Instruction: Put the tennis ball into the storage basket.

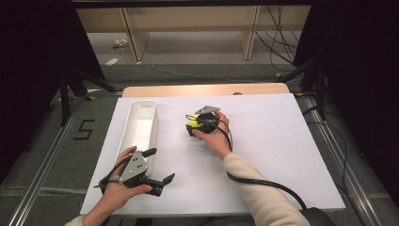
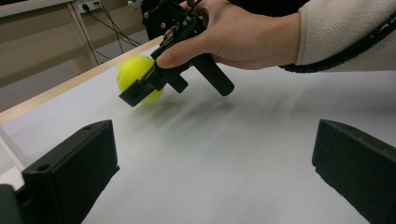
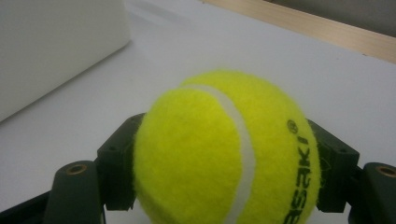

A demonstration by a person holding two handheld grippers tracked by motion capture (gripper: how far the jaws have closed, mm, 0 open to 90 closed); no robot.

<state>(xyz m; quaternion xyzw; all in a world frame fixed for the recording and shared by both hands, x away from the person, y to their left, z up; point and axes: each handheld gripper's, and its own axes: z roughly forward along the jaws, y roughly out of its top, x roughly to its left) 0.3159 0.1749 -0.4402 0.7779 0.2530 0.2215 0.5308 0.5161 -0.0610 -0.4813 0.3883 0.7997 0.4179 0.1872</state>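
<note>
The high view looks forward and down over the white table [image 1: 263, 155]. The left gripper view sits low, facing across it toward the tennis ball [image 2: 133, 74]. The right gripper view presses close on that ball [image 3: 219, 154], shared by all three.

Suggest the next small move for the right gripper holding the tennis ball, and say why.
Probably carry it left toward the white bin. The right gripper has its jaws on both sides of the tennis ball, just above the white table, and the open-topped bin sits nearby. The left gripper rests open near the table's front edge.
</note>
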